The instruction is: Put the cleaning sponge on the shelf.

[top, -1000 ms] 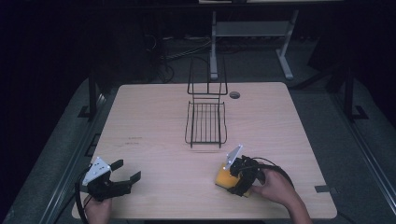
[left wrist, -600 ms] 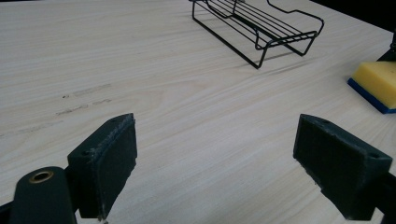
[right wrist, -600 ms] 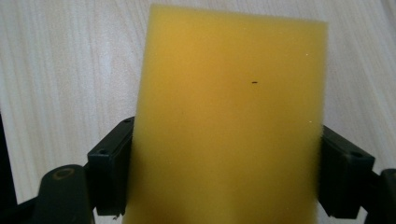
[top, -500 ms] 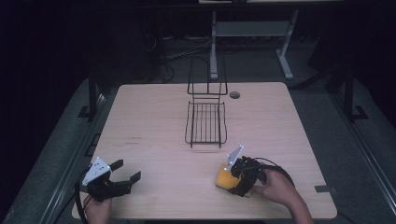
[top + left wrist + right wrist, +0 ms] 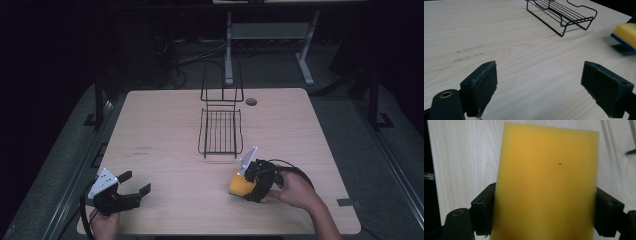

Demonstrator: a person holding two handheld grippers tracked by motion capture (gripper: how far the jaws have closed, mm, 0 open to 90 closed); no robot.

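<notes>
Fingers (image 5: pixel 482 212) of the right gripper (image 5: pixel 252 182) press on both sides of a yellow sponge (image 5: pixel 546 185), holding it just above the counter (image 5: pixel 165 130) near its front right. The left gripper (image 5: pixel 131 190) rests spread wide, holding nothing, at the front left corner. A black wire rack (image 5: pixel 220 131) sits mid-counter.

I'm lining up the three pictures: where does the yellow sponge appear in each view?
High view: the yellow rectangular foam sponge sits lower right of centre, in the right claw.
Left gripper view: sponge at the right edge, blue underside visible.
Right gripper view: sponge centre, between both jaws.
Shared landmark: the black wire rack.
</notes>
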